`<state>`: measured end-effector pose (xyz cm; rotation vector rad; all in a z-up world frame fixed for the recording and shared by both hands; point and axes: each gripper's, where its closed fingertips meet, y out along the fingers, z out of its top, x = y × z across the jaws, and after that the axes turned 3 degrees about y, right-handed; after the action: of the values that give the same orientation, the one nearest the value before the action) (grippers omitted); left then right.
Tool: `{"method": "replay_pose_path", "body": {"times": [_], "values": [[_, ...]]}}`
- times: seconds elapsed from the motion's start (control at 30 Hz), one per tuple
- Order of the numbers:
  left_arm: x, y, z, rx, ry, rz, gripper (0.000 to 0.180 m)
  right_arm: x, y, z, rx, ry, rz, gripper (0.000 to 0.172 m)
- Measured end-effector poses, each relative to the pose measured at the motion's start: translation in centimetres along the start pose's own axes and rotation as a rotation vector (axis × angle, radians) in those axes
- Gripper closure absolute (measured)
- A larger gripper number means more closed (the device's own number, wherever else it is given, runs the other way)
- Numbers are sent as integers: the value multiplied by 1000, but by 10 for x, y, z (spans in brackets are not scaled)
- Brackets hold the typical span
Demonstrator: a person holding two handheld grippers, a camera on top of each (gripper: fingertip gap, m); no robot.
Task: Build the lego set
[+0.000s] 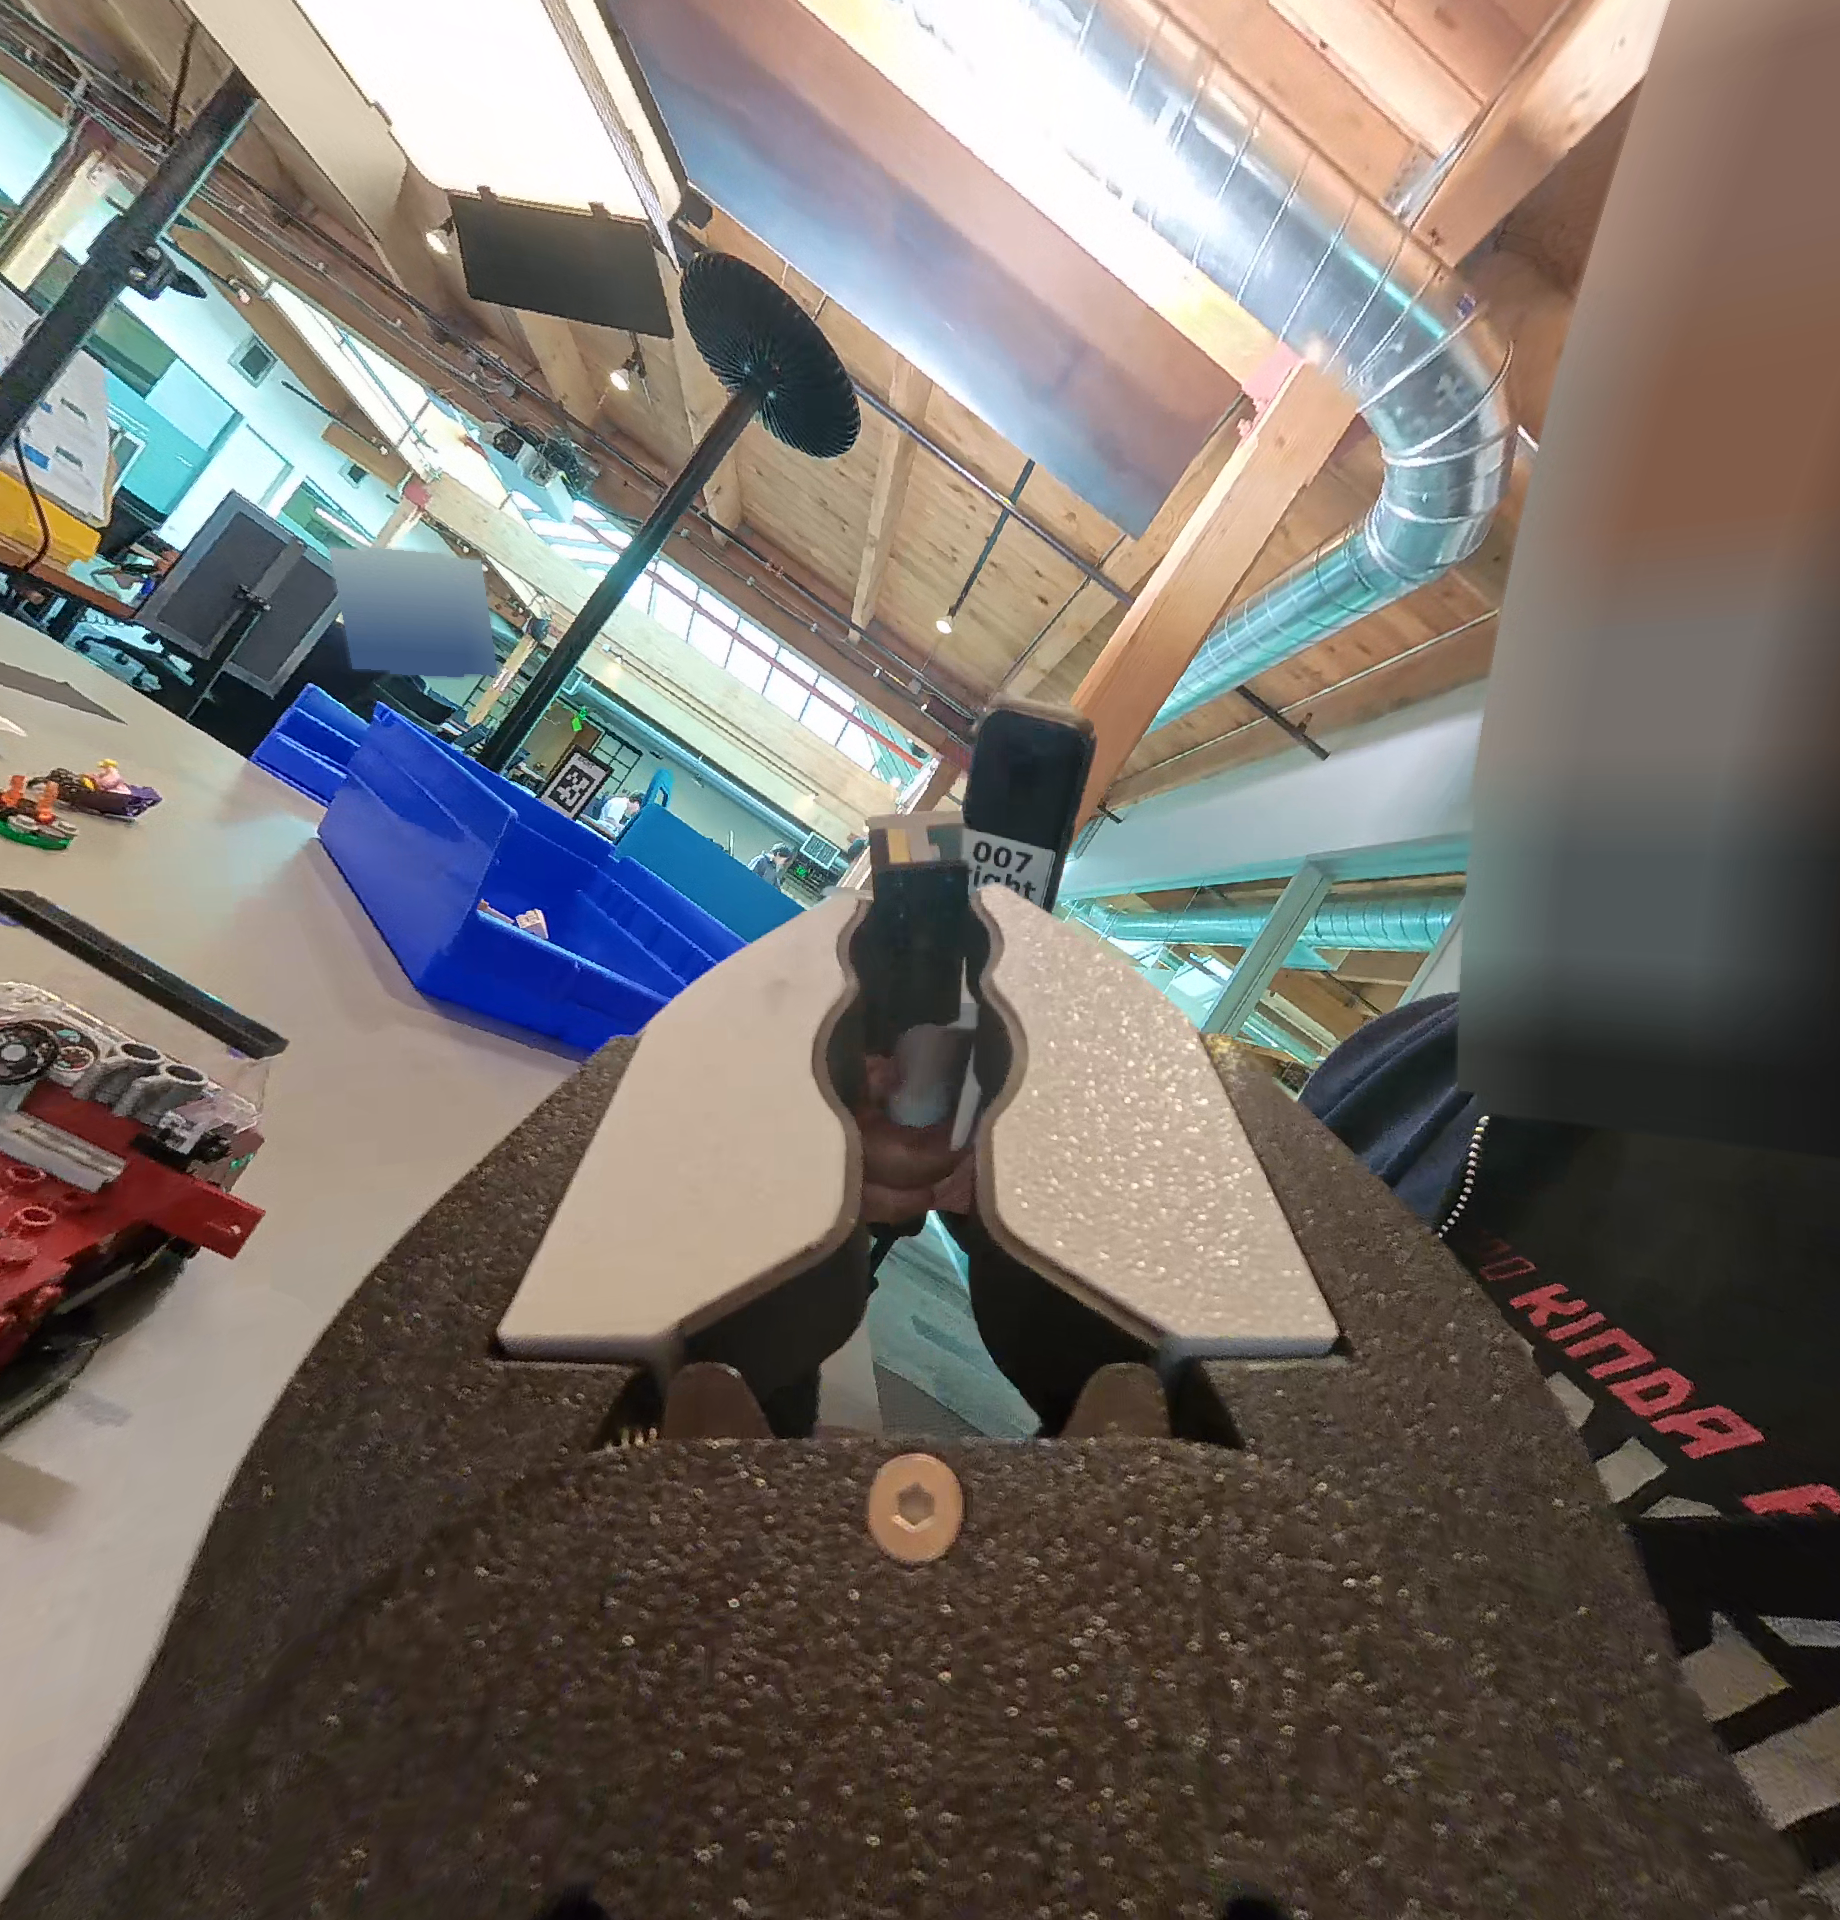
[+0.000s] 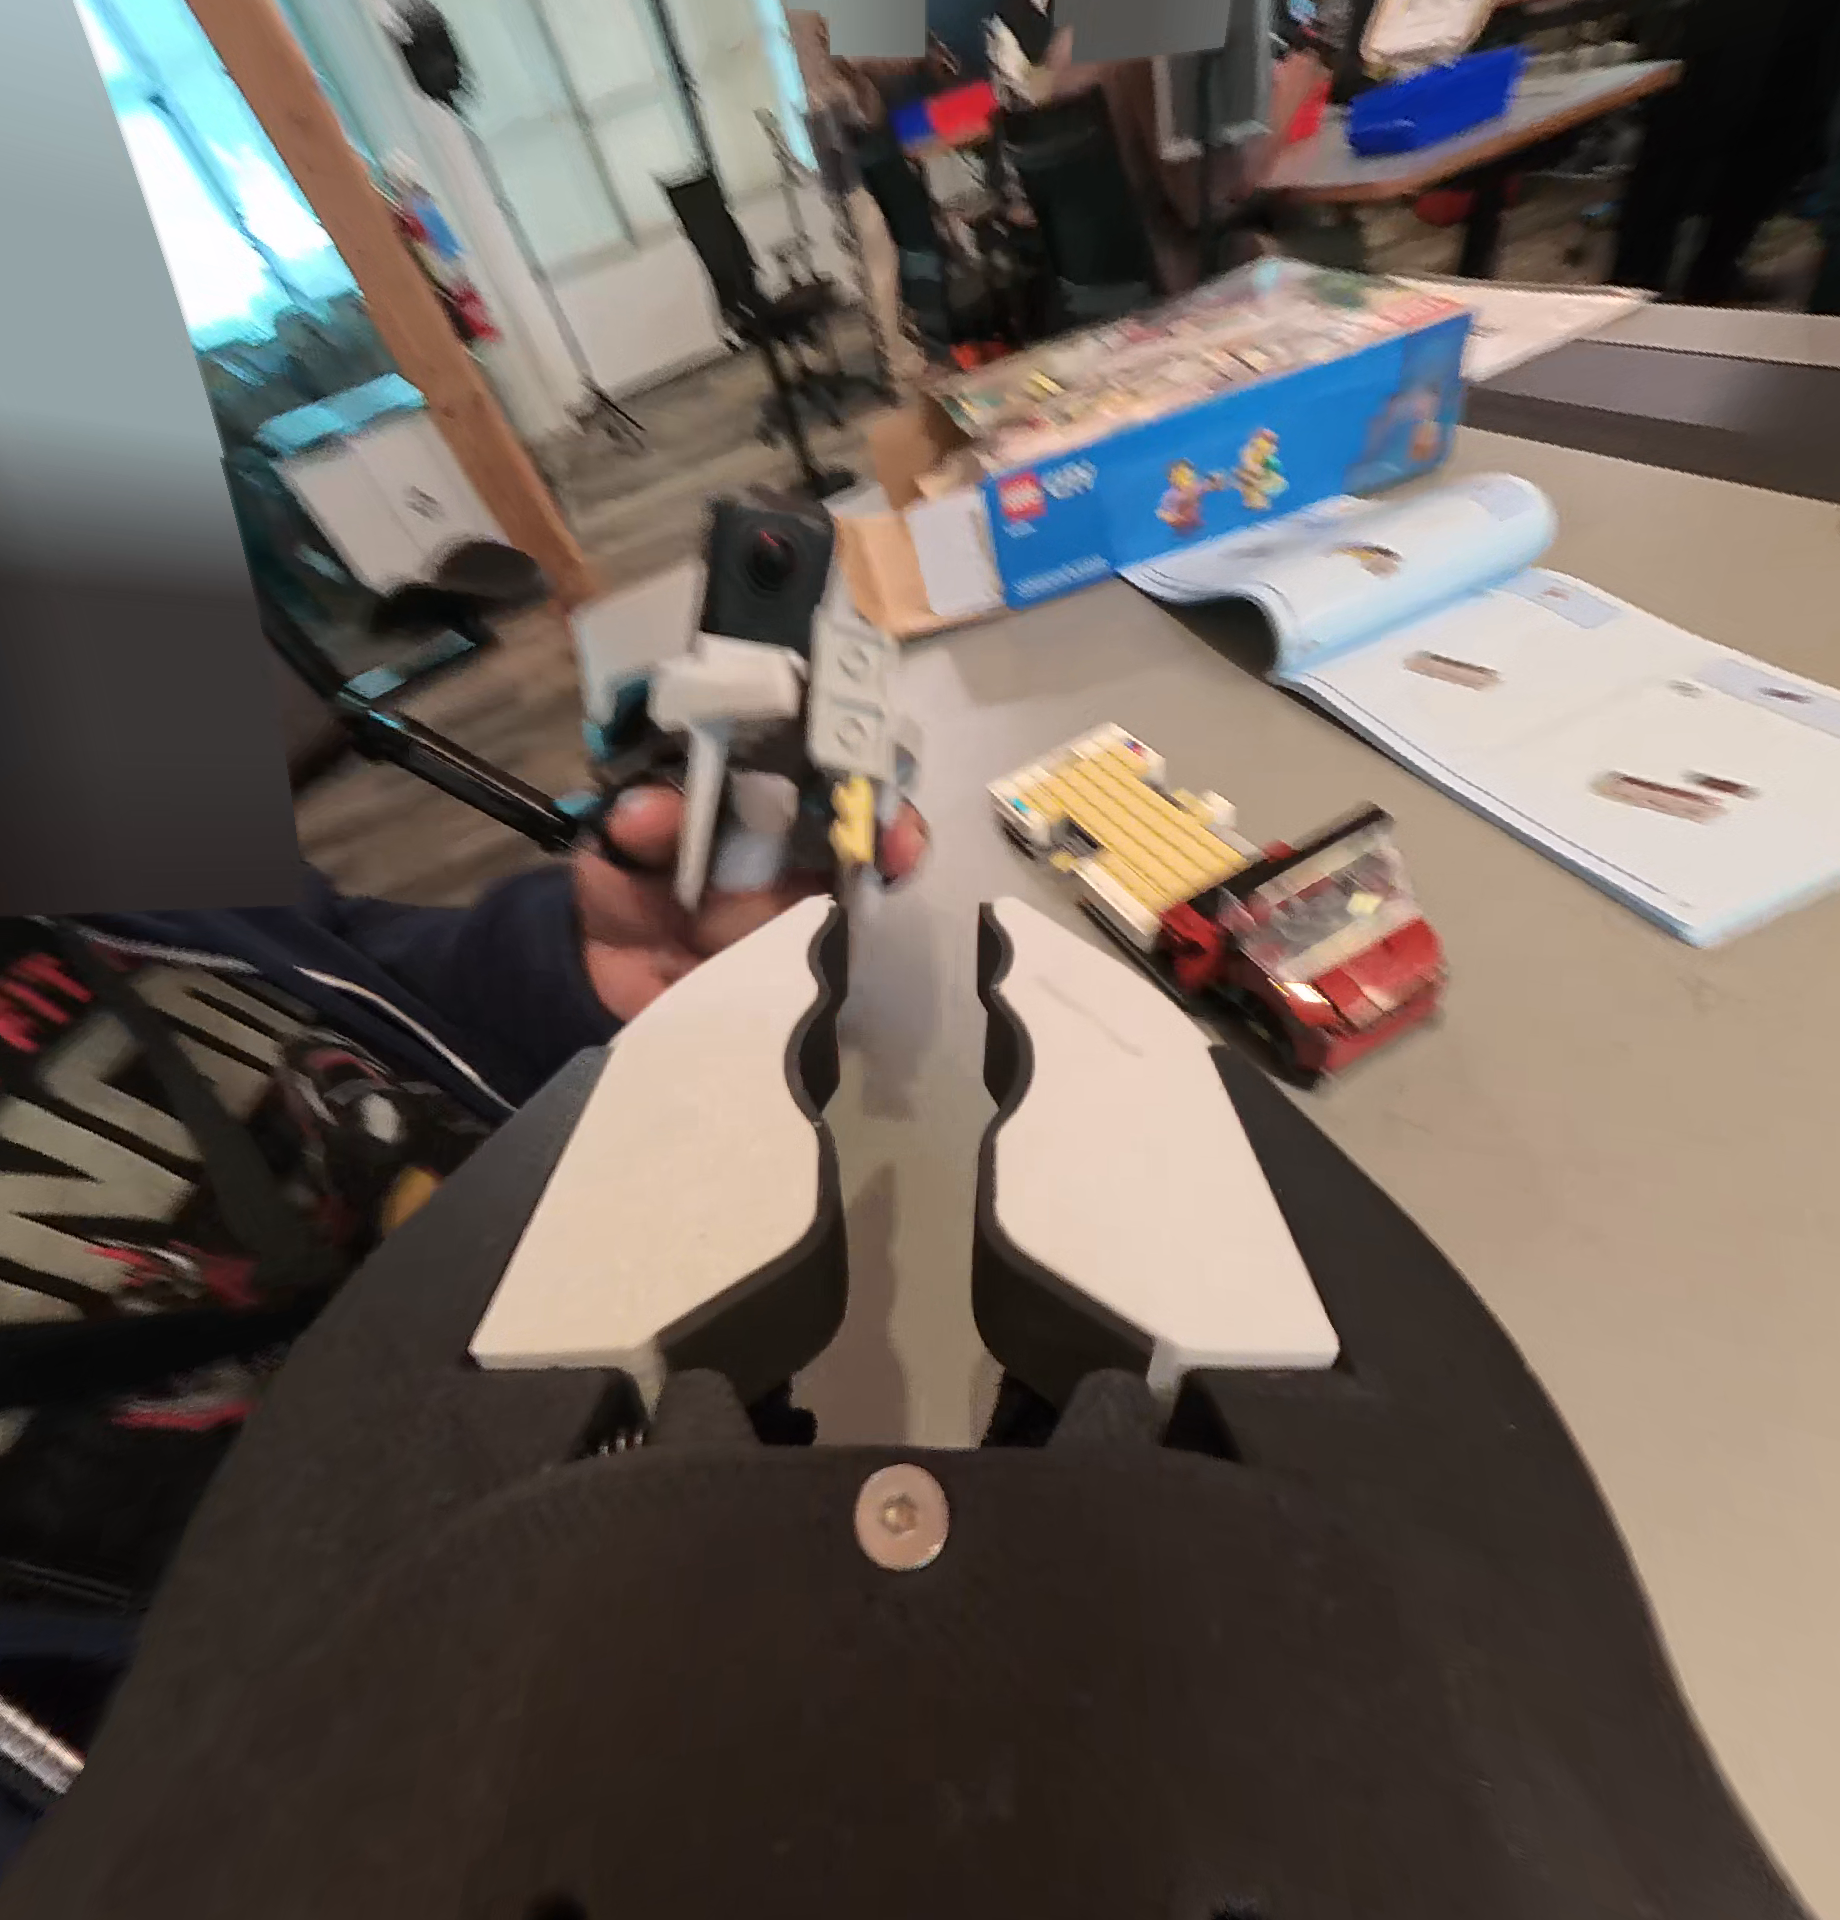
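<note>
left gripper (image 1: 921, 914), nearest in the left wrist view: tongs pinch a small brick piece (image 1: 911, 852). pads press its black part from both sides; a grey and yellow top sticks out above the tips at frame centre. the view tilts up toward wooden beams and a silver duct.

right gripper (image 2: 905, 914), nearest in the right wrist view: tongs spread, bare table visible through the gap, nothing gripped. view is blurred.

things, large to small:
- grey table (image 2: 1518, 1195), lower right of the right wrist view, lower left of the left wrist view.
- blue box (image 2: 1207, 457), upper centre of the right wrist view, one end flap open.
- open booklet (image 2: 1518, 707), right of frame, just below the box.
- blue bins (image 1: 459, 883), left of centre in the left wrist view, on the table; a few small bits lie inside one.
- red brick car (image 2: 1259, 914) with a yellow and white back, right of the right tongs, on the table, apart from them.
- hand (image 2: 625, 914), left of centre in the right wrist view, around the left gripper's handle.
- brick piece in that view: above the right gripper's left fingertip, near it; contact cannot be told.
- small figures (image 1: 54, 800), far left, on the table.
</note>
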<state>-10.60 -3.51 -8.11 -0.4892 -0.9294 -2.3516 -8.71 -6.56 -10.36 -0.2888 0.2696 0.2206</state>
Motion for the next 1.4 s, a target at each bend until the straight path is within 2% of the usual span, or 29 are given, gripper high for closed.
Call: {"method": "replay_pose_path", "body": {"times": [0.13, 0.3, 0.4, 0.47, 0.6, 0.77, 0.87, 1.03, 1.17, 1.2, 1.4], "values": [[1, -3, 1, 9, -2, 3, 164, 27, -26, -22, -88, -31, -173, 148], [3, -5, 0, 8, -11, -3, 164, 71, -89, -61, -195, 4, -423, 152], [4, -3, -3, -2, -19, -12, 164, 78, -115, -88, -248, 72, -480, 150], [5, -1, -5, -6, -31, -19, 164, 76, -119, -99, -256, 87, -483, 149], [8, 4, -11, 3, -79, -44, 165, 56, -95, -91, -190, 21, -397, 147], [14, 10, -18, 31, -118, -79, 164, 1, -34, -40, 9, -33, -133, 138], [16, 10, -17, 41, -108, -80, 164, -21, -14, -16, 75, -25, -34, 136], [20, 10, -18, 28, -77, -91, 164, -32, 2, -2, 70, 81, 72, 137], [24, 11, -22, 6, -43, -95, 164, -37, 10, -8, 13, 124, 107, 148], [23, 11, -21, 10, -42, -90, 164, -38, 10, -6, 22, 135, 118, 153], [21, 13, -22, 4, -47, -75, 163, -35, 11, 0, 90, 189, 119, 154]]}}
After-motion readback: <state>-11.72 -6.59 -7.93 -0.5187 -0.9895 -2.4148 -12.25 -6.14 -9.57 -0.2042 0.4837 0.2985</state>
